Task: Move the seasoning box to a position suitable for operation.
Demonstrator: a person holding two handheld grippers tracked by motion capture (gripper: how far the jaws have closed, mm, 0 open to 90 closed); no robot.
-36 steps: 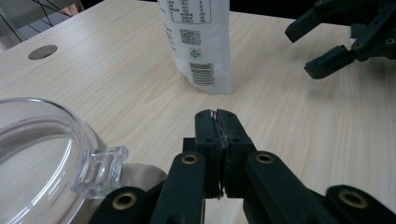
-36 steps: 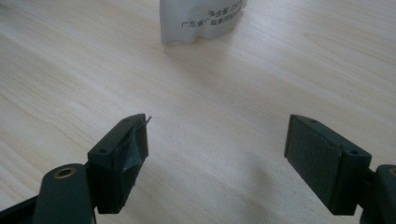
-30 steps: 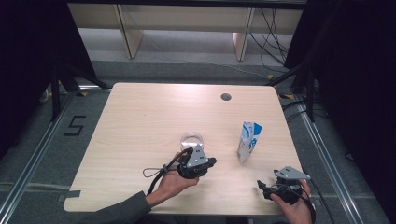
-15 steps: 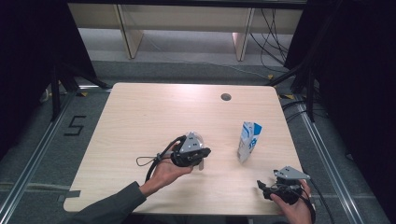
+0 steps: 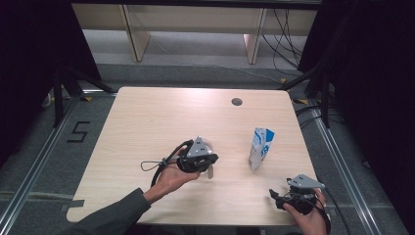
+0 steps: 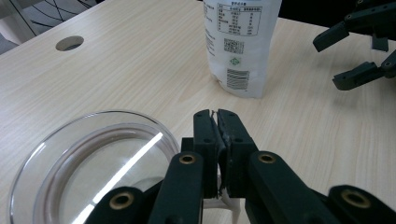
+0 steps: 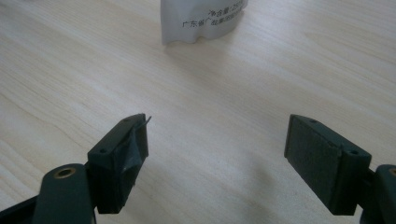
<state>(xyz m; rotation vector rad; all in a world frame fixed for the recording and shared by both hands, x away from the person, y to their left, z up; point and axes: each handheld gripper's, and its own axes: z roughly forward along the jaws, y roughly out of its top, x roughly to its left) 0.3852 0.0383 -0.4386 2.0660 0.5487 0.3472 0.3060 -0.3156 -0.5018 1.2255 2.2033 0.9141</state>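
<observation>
Clear glass dish (image 6: pixel 88 163) lies beside left gripper's (image 6: pixel 216 116) closed jaws.

clear glass dish (image 6: pixel 70 158), white-and-blue pouch (image 5: pixel 260 147), black left tongs (image 6: pixel 215 116)

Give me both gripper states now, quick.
Left gripper: shut, beside the glass bowl; whether it grips anything cannot be told.
Right gripper: open, holding nothing.

A pale wooden table (image 5: pixel 147 122) with rounded corners carries a round cable hole (image 5: pixel 237 102) near its far edge. A white-and-blue stand-up pouch (image 5: pixel 260 148) stands upright on it. A clear glass dish (image 6: pixel 70 163) sits to the pouch's left.
</observation>
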